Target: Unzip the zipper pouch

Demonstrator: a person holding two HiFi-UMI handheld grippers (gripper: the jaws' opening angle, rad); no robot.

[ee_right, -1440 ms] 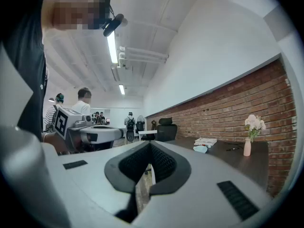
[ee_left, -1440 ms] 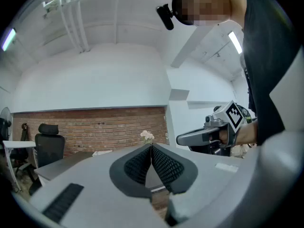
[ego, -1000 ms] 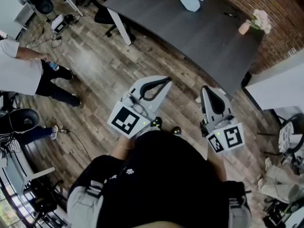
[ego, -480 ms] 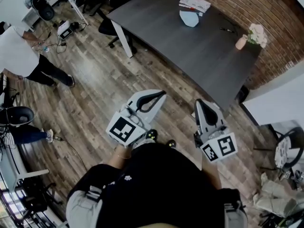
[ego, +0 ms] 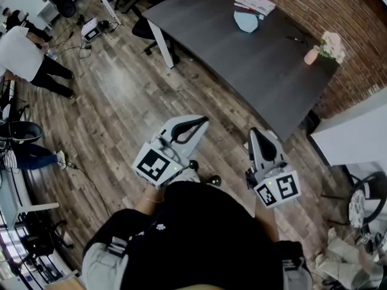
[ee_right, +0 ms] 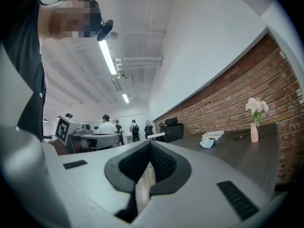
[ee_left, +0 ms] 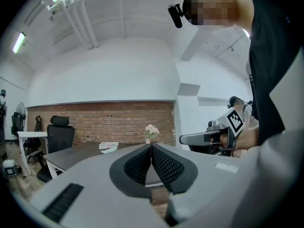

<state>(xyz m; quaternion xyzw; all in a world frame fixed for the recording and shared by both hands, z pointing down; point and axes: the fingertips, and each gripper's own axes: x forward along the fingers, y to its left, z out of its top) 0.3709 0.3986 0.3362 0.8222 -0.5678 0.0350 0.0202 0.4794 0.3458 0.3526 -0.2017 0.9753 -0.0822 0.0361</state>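
1. Only the head view looks down on the wooden floor (ego: 121, 95). It also shows both claws at once, held side by side in front of the counter's (ego: 242, 65) near edge.
2. The left claw (ee_left: 151, 148) is closed tight. Its two black ribbed pads touch, and nothing is between them.
3. The right claw (ee_right: 149, 147) is closed the same way and holds nothing.
4. Only the right gripper view shows the long ceiling lights (ee_right: 107, 56). It also shows some people (ee_right: 106, 126) standing far from the counter.
5. Only the left gripper view shows the right claw from the side, with a hand (ee_left: 244, 136) around its handle.
6. Each claw carries a cube (ego: 156, 165) with a black-and-white square marker on it. The print on the stack of papers (ego: 254, 3) is too small to read.
7. The zipper pouch (ego: 245, 21) is pale blue. It lies on the far part of the counter, just beside the papers and near the brick wall (ego: 314, 5). It is well apart from both claws, which point toward the counter. I cannot tell if its zipper is open.
8. A pink vase (ego: 311, 38) of flowers stands at the counter's right end. A pen (ego: 295, 39) lies between it and the pouch.
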